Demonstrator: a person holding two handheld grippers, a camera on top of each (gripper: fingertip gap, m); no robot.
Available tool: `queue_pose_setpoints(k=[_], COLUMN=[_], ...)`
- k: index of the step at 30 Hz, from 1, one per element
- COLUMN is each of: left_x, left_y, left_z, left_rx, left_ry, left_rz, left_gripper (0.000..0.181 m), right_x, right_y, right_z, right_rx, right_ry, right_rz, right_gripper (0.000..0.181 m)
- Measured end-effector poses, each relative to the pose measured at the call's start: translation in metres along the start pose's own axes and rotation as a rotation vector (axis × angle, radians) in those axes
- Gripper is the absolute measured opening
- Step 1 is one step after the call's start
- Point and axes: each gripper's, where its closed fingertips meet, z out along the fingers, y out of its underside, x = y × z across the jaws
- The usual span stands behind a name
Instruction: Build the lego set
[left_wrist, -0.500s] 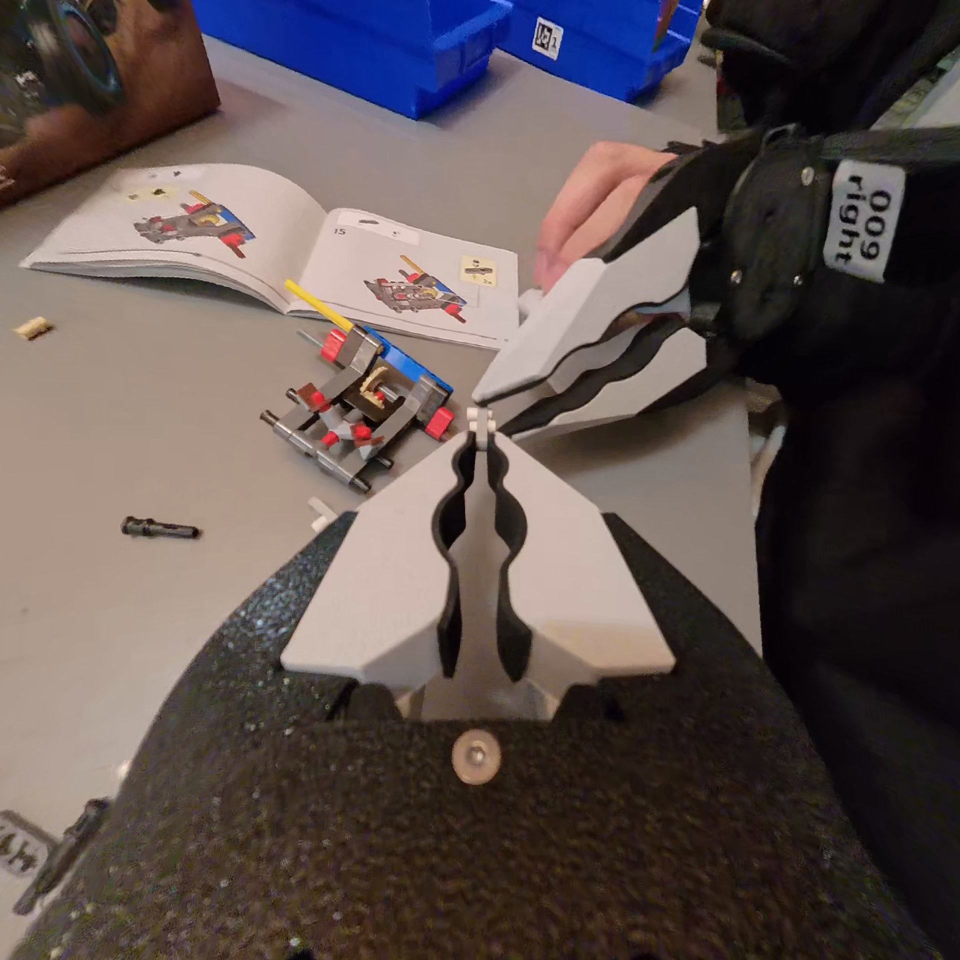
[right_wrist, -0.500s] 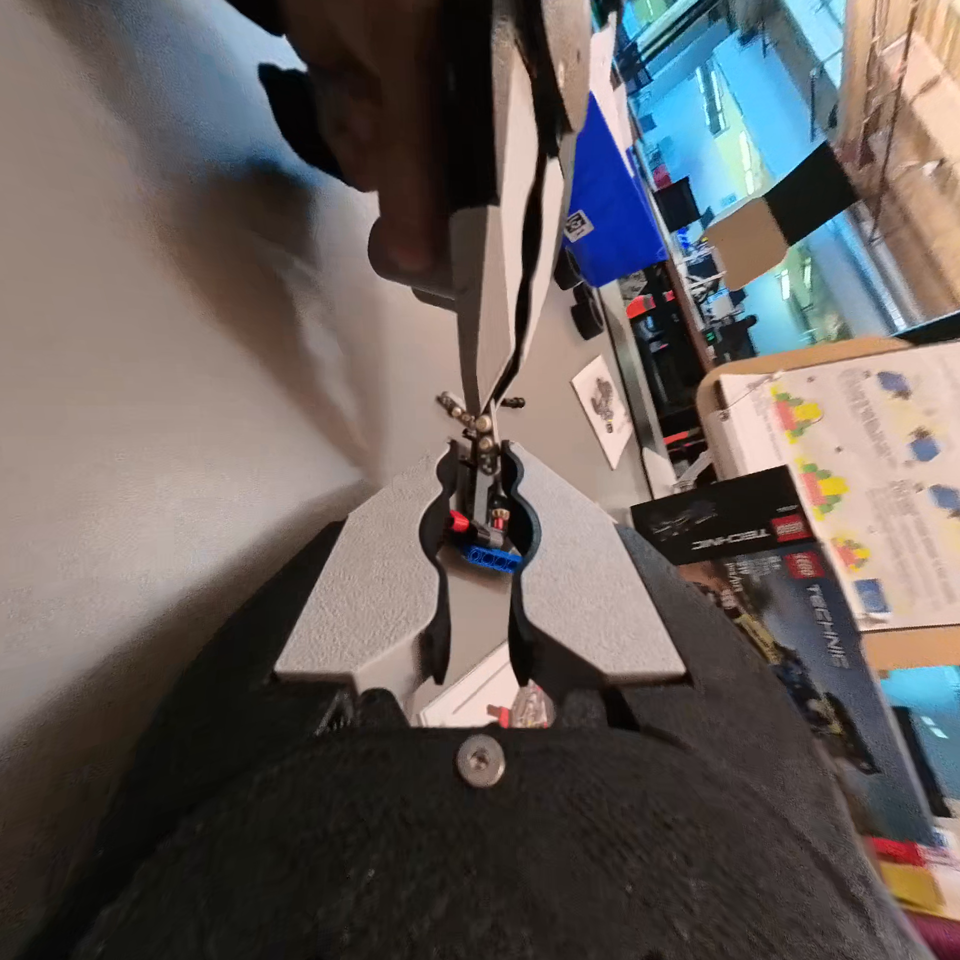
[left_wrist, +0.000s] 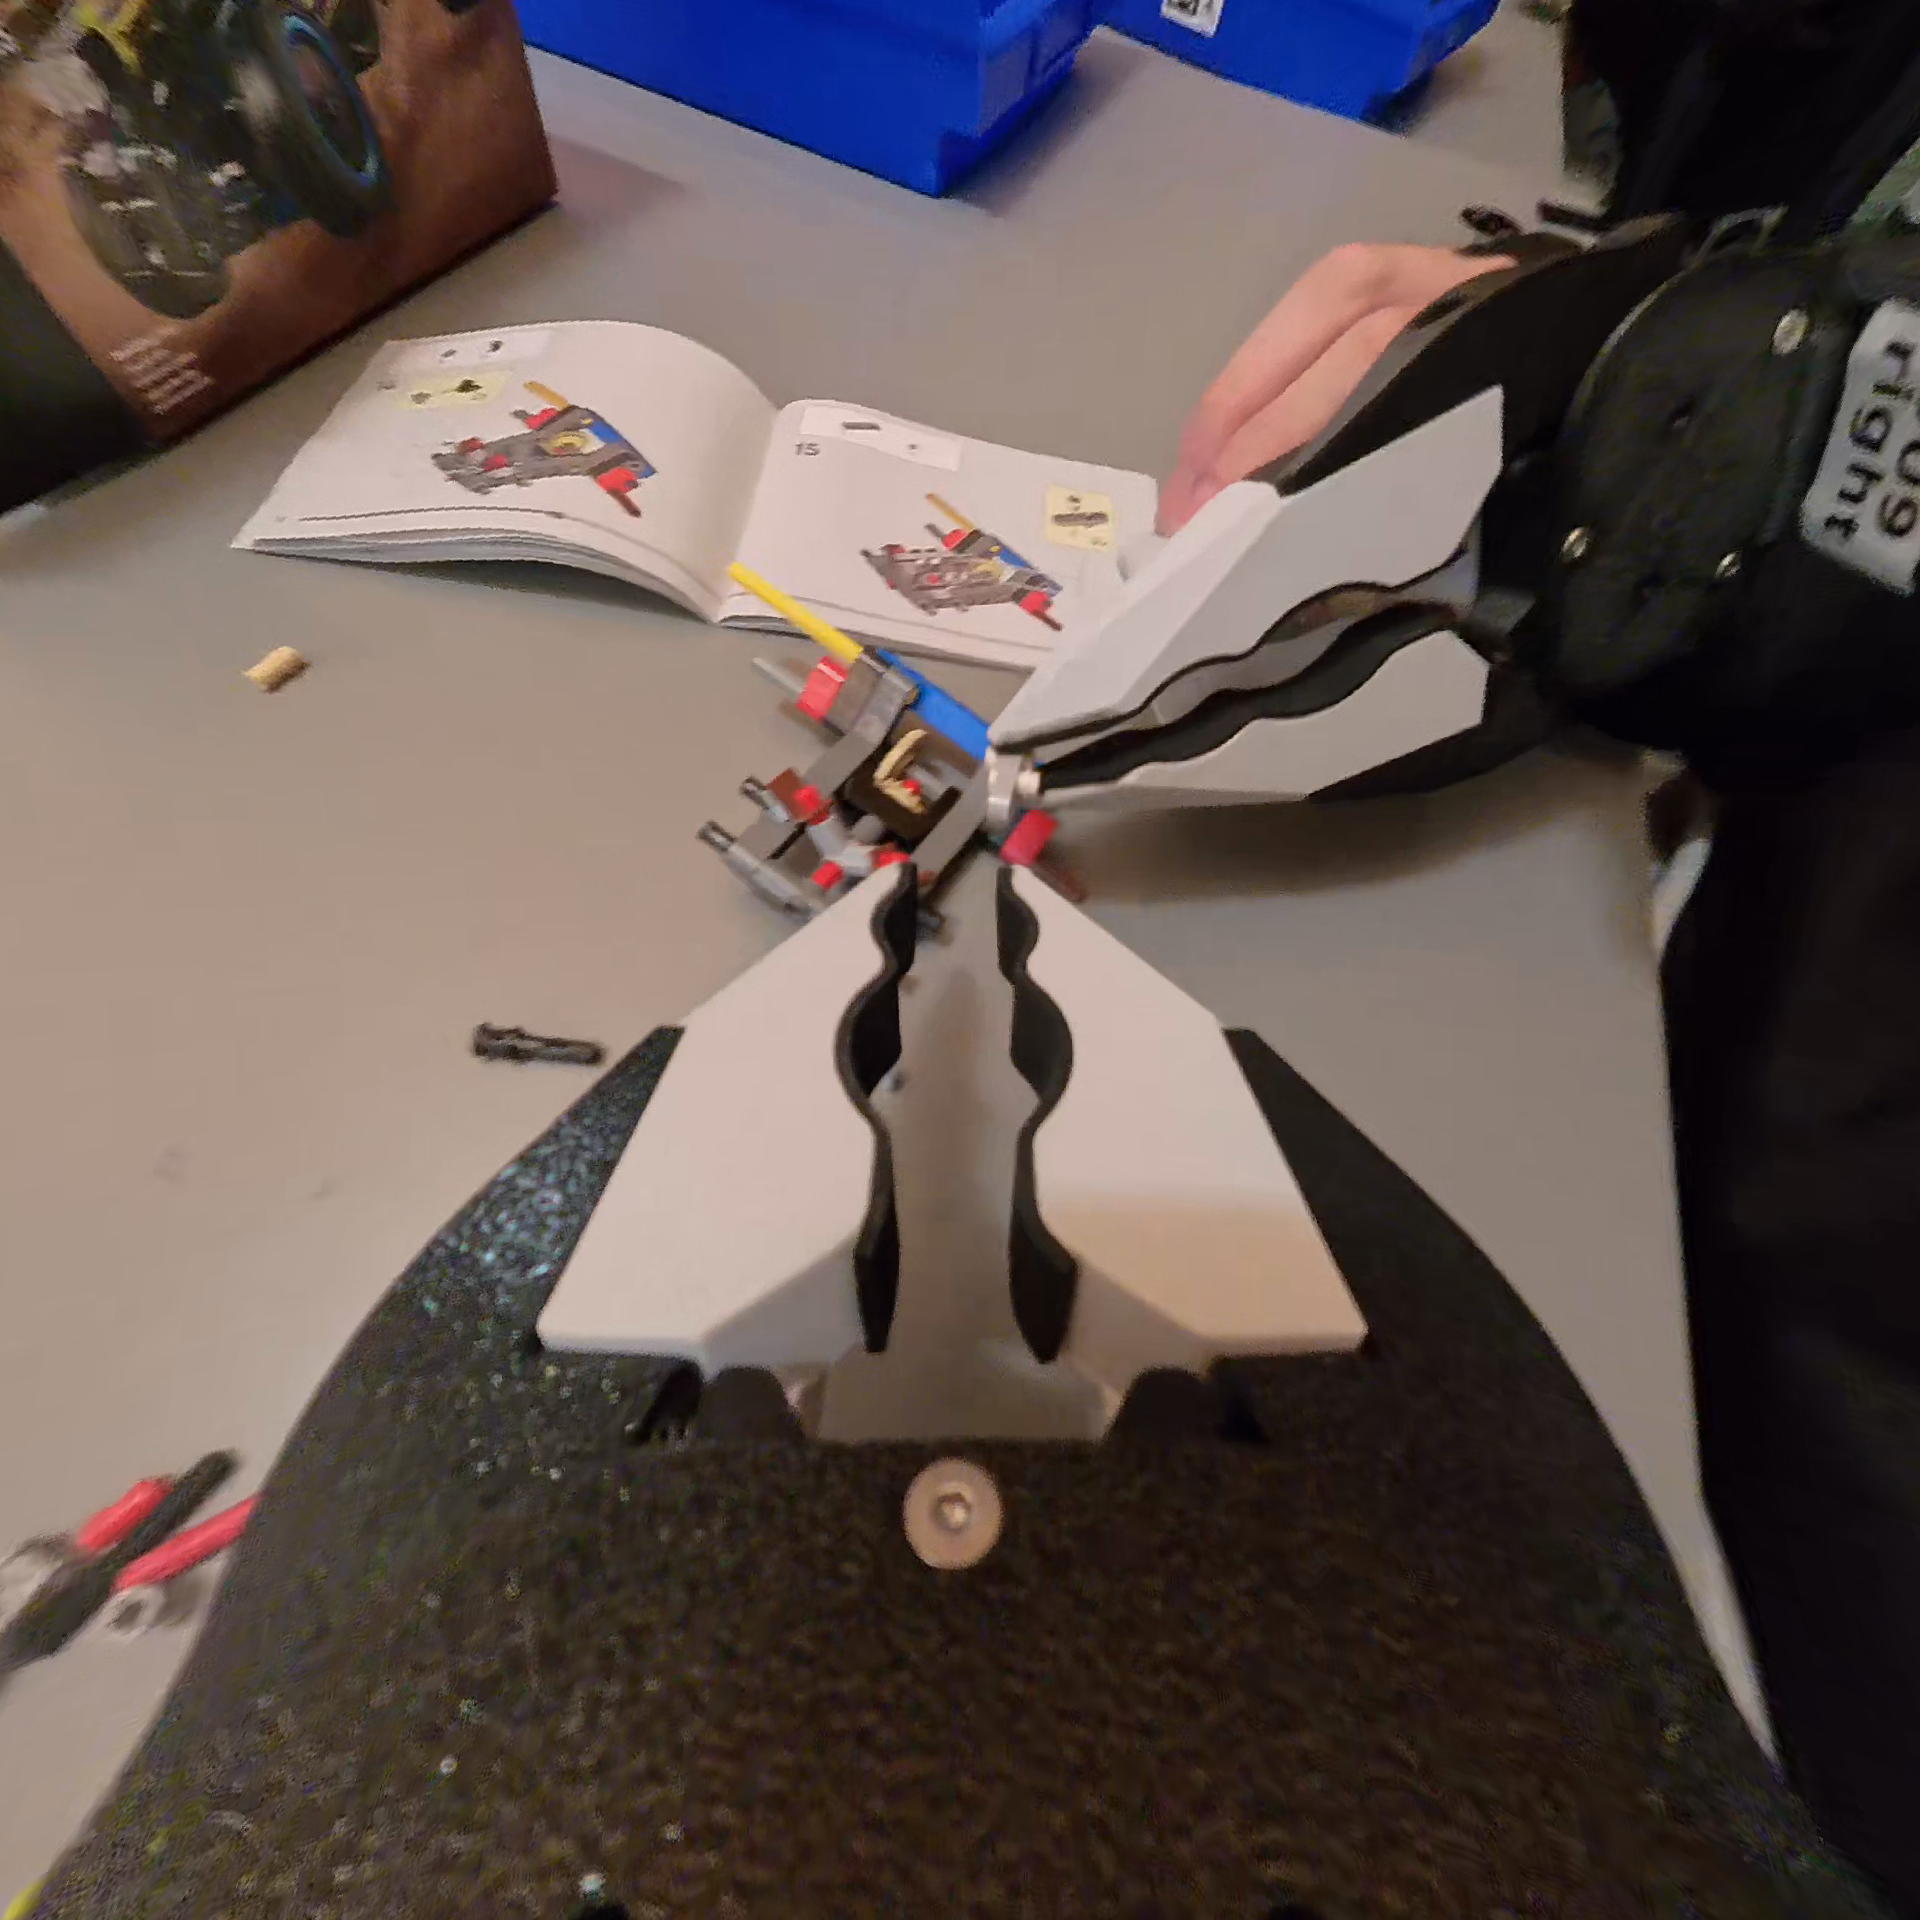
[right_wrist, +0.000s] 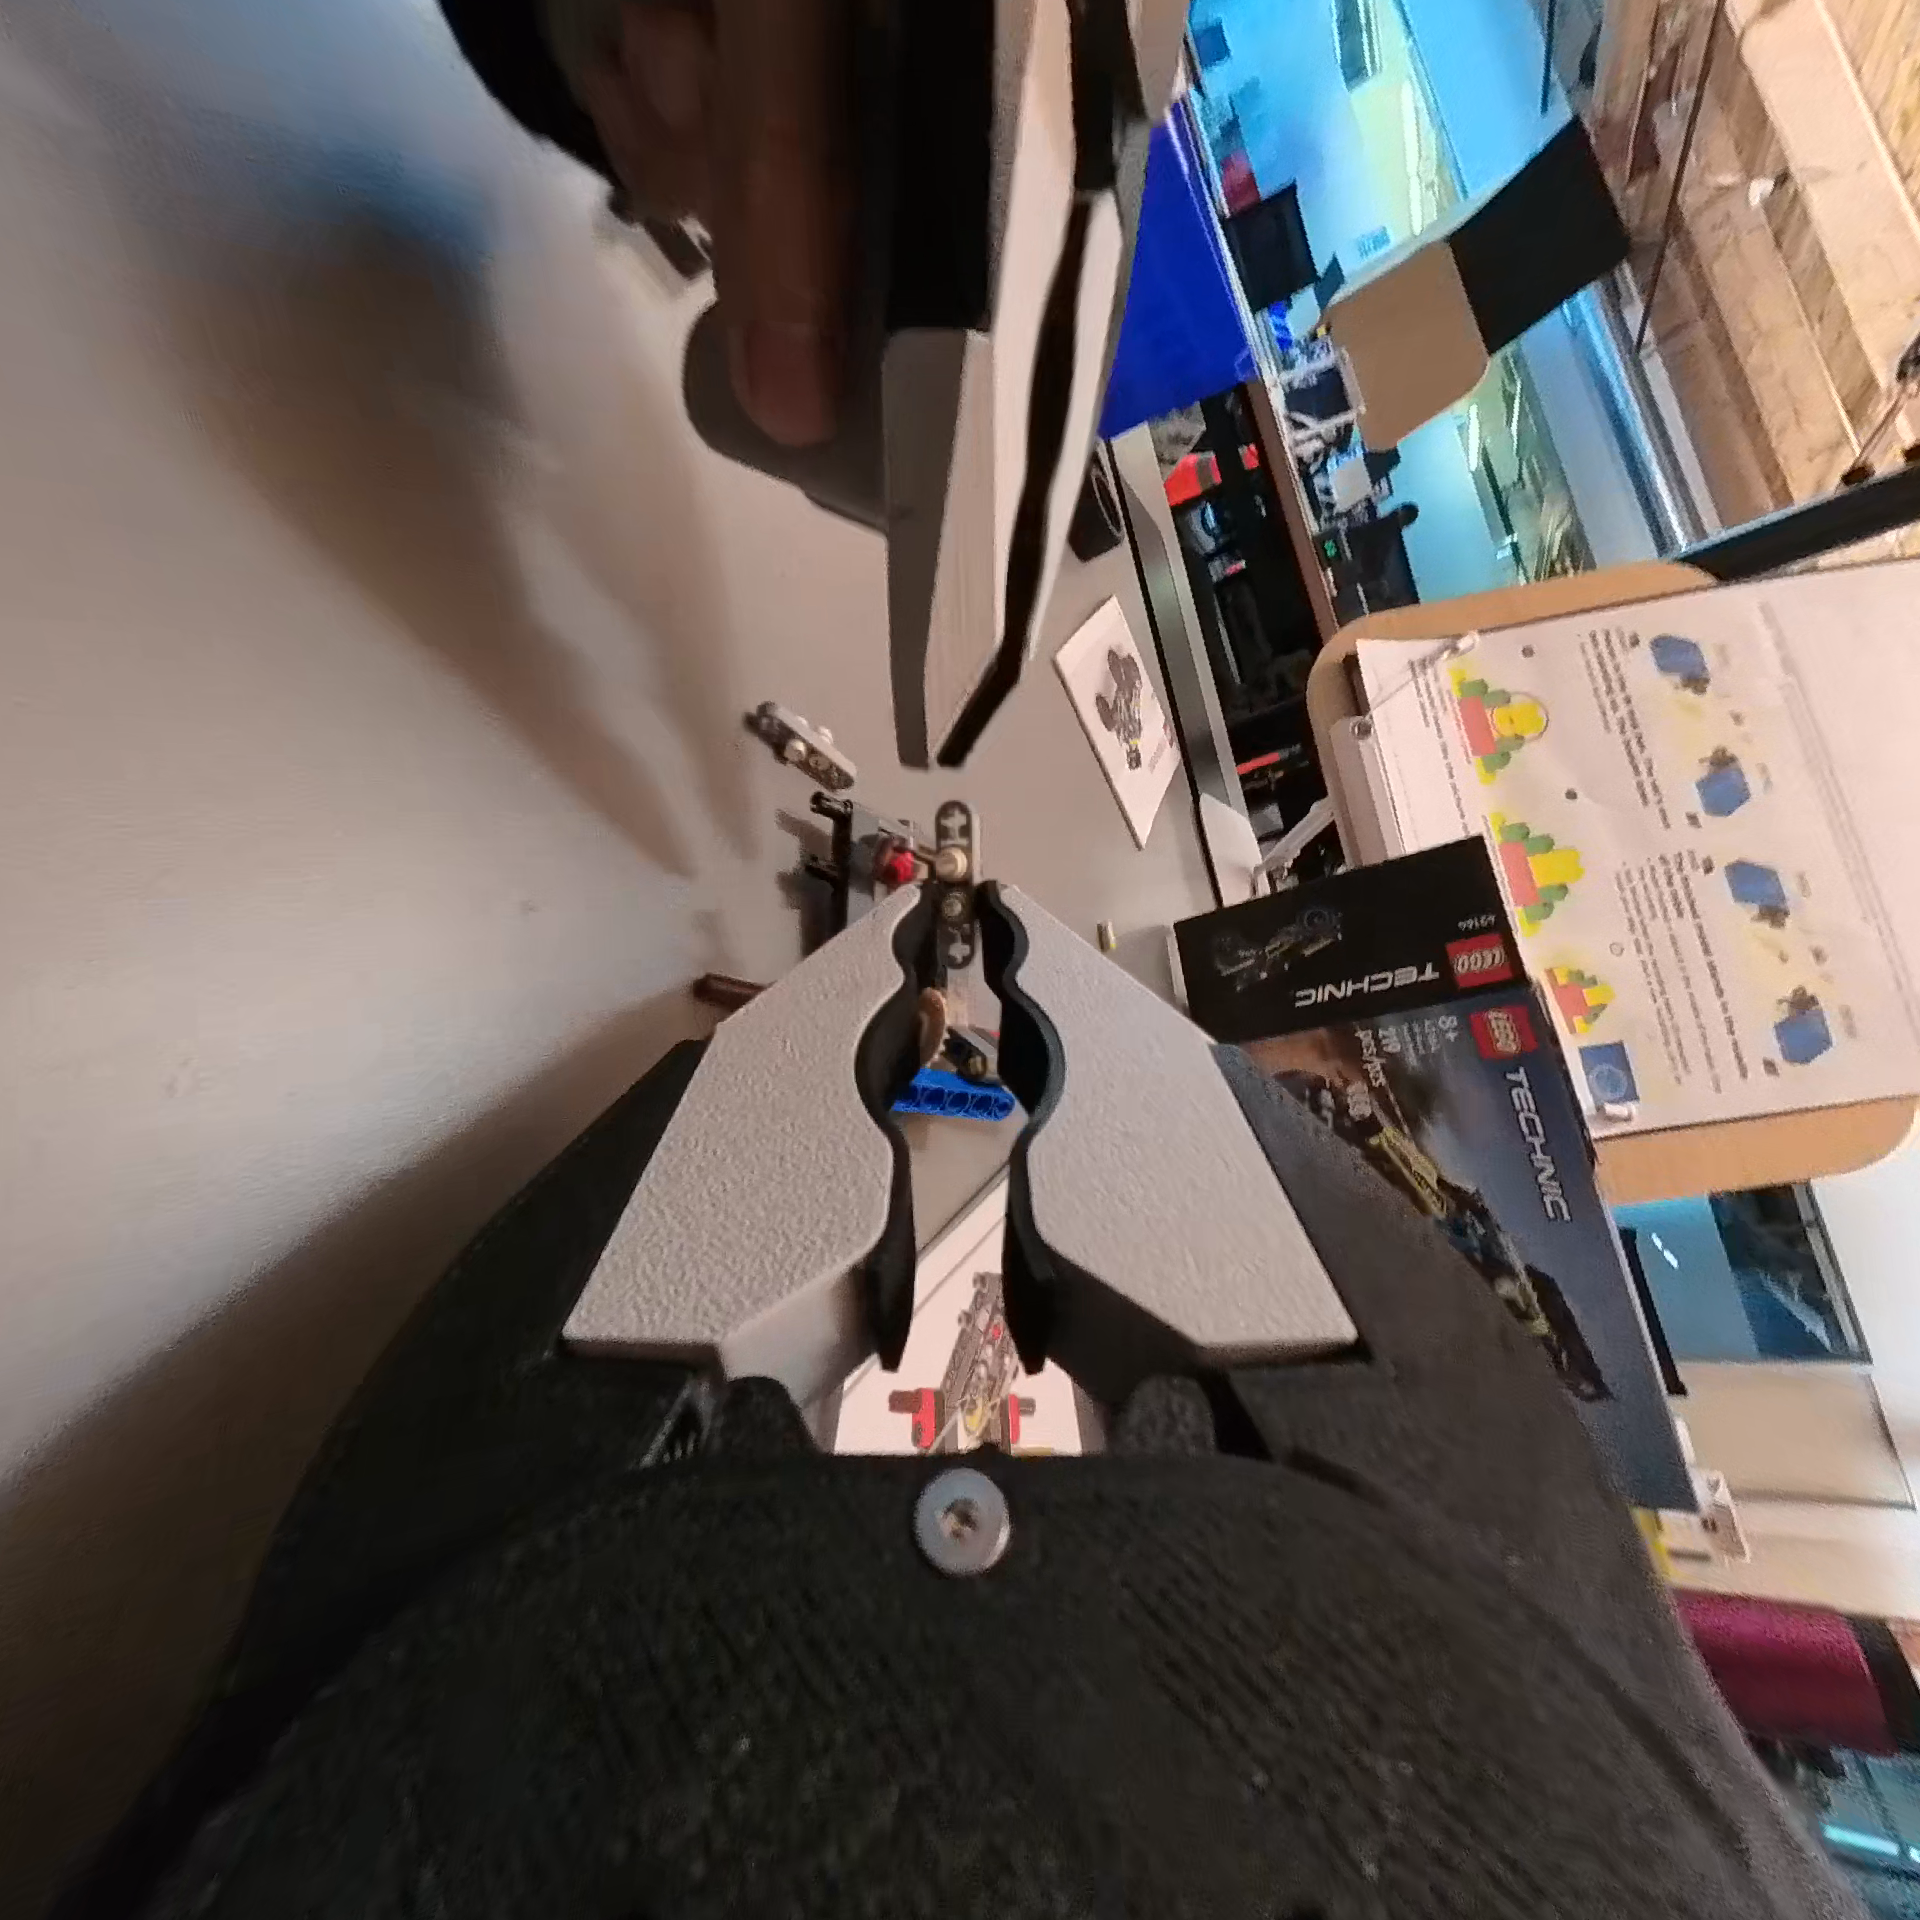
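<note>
Two grippers meet over a grey desk (left_wrist: 312, 1039) where a part-built lego model (left_wrist: 883, 779) lies just in front of an open instruction booklet (left_wrist: 665, 488). The left gripper (left_wrist: 956, 883) has its jaws a small way apart with nothing between them; its tips hang just over the near edge of the model and hide that edge. The right gripper (left_wrist: 1013, 769) comes in from the right with its jaws nearly closed on a small light-grey piece (left_wrist: 1006, 781), which touches the model's right end; how firmly it is pinched is hard to judge, since the tips cover most of it. In the right wrist view the same gripper (right_wrist: 951, 904) shows a narrow grey beam (right_wrist: 954, 883) between its tips, and the model (right_wrist: 862, 862) sits partly hidden behind it, with a blue part showing through the gap lower down. A yellow axle (left_wrist: 795, 611) sticks out of the model toward the booklet. Loose parts lie on the desk: a black pin (left_wrist: 535, 1044), a tan piece (left_wrist: 275, 667), and blurred red and black pieces (left_wrist: 125, 1538) cut off at the left edge. Blue bins (left_wrist: 883, 73) and a lego box (left_wrist: 208, 187) stand at the back, both cropped.
</note>
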Motion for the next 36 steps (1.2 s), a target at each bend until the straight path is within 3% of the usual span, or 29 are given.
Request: queue_pose_setpoints(k=[1,5,10,18,27,36], left_x=[-0.005,-0.018,-0.031,-0.03,-0.022,-0.019], left_y=[0.001,0.006,0.018,0.023,0.026,0.03], left_z=[-0.002,-0.004,0.002,0.009,0.024,0.03], left_rx=[-0.005,-0.046,-0.168,-0.254,-0.25,-0.261], left_ry=[-0.017,-0.088,-0.144,-0.011,0.108,0.084], left_rz=[0.021,0.132,0.378,0.61,0.535,0.473], left_gripper=[0.015,0.025,0.024,0.022,0.022,0.018], right_x=[-0.001,-0.008,-0.014,-0.013,-0.012,-0.01], right_y=[0.004,0.016,0.022,0.022,0.024,0.029], right_z=[0.002,0.013,0.018,0.019,0.022,0.021], right_rx=[-0.023,-0.102,-0.155,-0.151,-0.182,-0.244], right_ry=[-0.011,-0.064,-0.098,-0.091,-0.084,-0.061], right_rz=[0.015,0.036,0.007,0.027,0.036,-0.002], right_gripper=[0.006,0.006,0.006,0.006,0.006,0.005])
